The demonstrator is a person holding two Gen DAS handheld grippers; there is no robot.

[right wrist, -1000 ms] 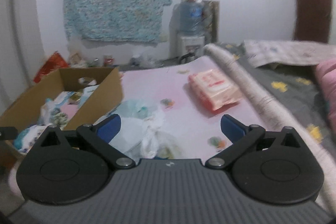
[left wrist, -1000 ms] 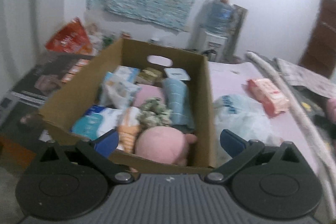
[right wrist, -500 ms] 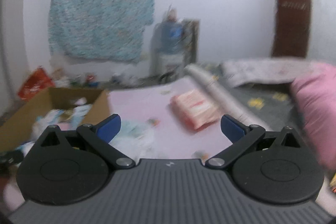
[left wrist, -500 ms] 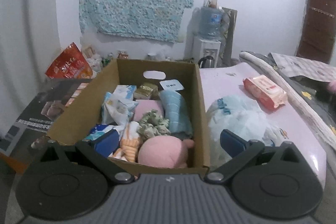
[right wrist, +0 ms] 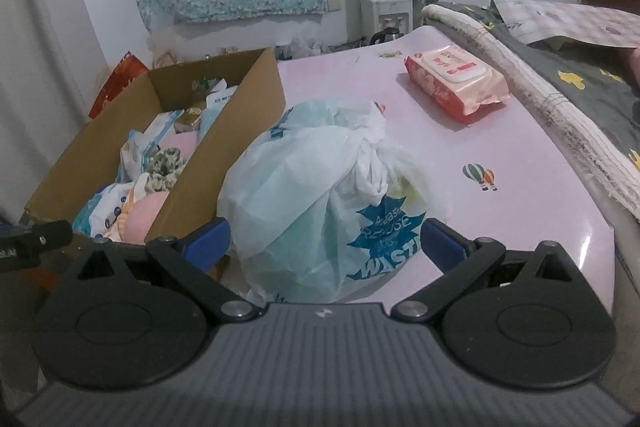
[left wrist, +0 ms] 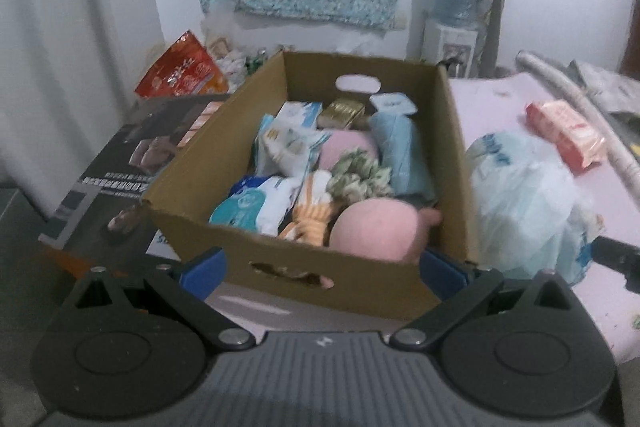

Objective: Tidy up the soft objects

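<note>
the left claw (left wrist: 322,269) is wide apart and holds nothing; it hangs in front of the near wall of the cardboard box (left wrist: 328,279). the box stands on the pink counter (right wrist: 500,155) and is full of soft things: a pink plush toy (left wrist: 378,229), an orange striped toy (left wrist: 310,221), a green scrunchie (left wrist: 358,177) and a blue rolled cloth (left wrist: 402,151). the right claw (right wrist: 324,245) is also apart and empty, with the tied plastic bag (right wrist: 320,195) between its fingers, just beside the box. a wet wipes pack (right wrist: 456,81) lies further back on the counter.
</note>
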